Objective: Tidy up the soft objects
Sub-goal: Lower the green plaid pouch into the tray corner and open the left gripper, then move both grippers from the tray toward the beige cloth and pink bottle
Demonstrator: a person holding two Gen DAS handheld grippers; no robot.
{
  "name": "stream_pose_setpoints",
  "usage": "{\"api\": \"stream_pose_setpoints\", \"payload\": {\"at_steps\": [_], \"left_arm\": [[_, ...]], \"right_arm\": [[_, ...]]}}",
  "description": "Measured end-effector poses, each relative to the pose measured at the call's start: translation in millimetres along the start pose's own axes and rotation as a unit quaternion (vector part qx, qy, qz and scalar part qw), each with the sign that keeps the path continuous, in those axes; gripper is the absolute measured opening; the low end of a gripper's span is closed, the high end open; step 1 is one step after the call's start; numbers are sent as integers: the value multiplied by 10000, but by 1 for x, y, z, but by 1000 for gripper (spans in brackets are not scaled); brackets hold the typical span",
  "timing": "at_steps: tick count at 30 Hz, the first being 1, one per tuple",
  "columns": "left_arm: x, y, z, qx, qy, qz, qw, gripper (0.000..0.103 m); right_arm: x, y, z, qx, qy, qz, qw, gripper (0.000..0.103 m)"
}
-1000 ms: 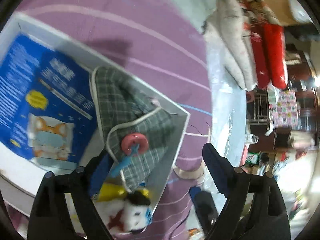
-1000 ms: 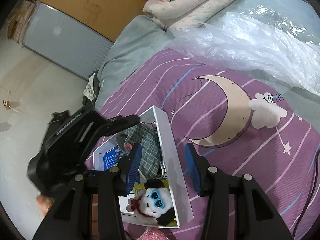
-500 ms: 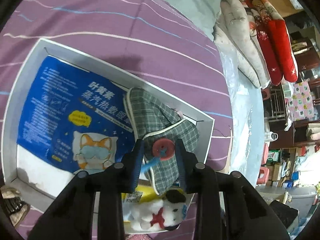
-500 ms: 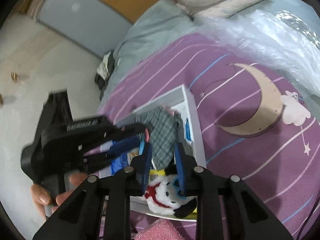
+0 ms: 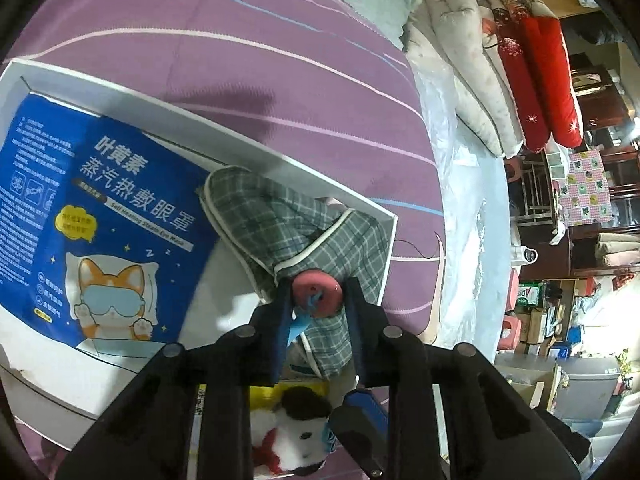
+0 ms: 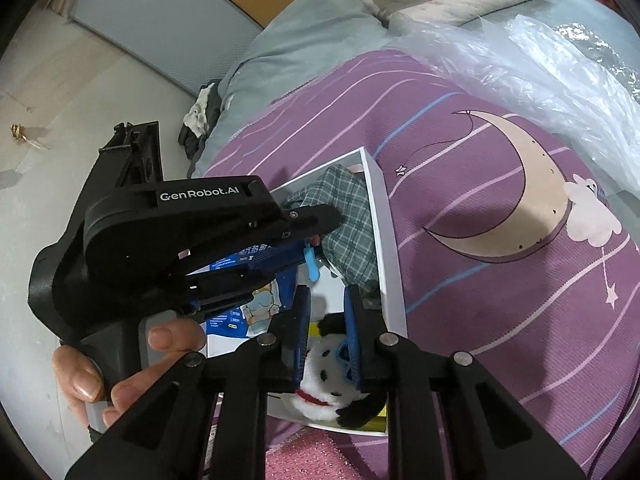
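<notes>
Mostly purple: the striped bedspread point(image 6: 500, 312) w/ a moon print fills both views, clear plastic sheeting point(image 6: 560, 64) bunched at its far right edge and folded quilts point(image 5: 472, 64) stacked beyond that. On the spread sits a shallow white box point(image 5: 256, 146), long side running left to right in the left wrist view. Inside it, left part, lies a blue eye-mask packet point(image 5: 100, 216) w/ a cartoon corgi; right of the packet, up against the box's far right corner, a green plaid slipper point(image 5: 304, 232). Near end of the box holds a white plush toy point(image 6: 324, 384) w/ black ears, red collar and blue eyes, on something yellow. Left gripper point(image 5: 318, 300) is over the slipper, fingers closed almost fully, pinching a small pink ring point(image 5: 316, 288) w/ a blue tag hanging from it; ring looks lifted just above the plaid, contact w/ fabric can't be told. Right gripper point(image 6: 326, 320) is low over the plush toy, jaws narrowed to a slim gap; the toy's head shows between the pads but whether they actually grip it can't be told. A bare hand point(image 6: 120, 364) holds the left tool's handle.
</notes>
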State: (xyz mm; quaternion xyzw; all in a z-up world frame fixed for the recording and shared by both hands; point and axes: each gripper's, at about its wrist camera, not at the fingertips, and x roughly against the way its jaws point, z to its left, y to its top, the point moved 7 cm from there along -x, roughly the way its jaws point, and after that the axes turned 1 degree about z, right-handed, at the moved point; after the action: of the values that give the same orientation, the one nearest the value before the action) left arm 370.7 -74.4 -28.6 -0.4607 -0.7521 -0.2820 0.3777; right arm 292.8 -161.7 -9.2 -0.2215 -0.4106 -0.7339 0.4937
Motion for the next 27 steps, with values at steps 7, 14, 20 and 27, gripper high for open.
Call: {"api": "stream_pose_setpoints", "payload": {"at_steps": [7, 14, 20, 27], "left_arm": [[38, -2, -3, -657, 258, -704, 9950, 34], [74, -15, 0, -1422, 1150, -1529, 9712, 40], [89, -21, 26, -1355, 1672, -1753, 9607, 40], [110, -34, 52, -1242, 2132, -1890, 9505, 40]], "right_arm": [[-2, 0, 5, 106, -76, 53, 9999, 16], [-6, -1, 17, 302, -199, 133, 9993, 16], [-13, -1, 30, 508, -345, 197, 9979, 16], [-22, -8, 47, 840, -596, 350, 9941, 16]]}}
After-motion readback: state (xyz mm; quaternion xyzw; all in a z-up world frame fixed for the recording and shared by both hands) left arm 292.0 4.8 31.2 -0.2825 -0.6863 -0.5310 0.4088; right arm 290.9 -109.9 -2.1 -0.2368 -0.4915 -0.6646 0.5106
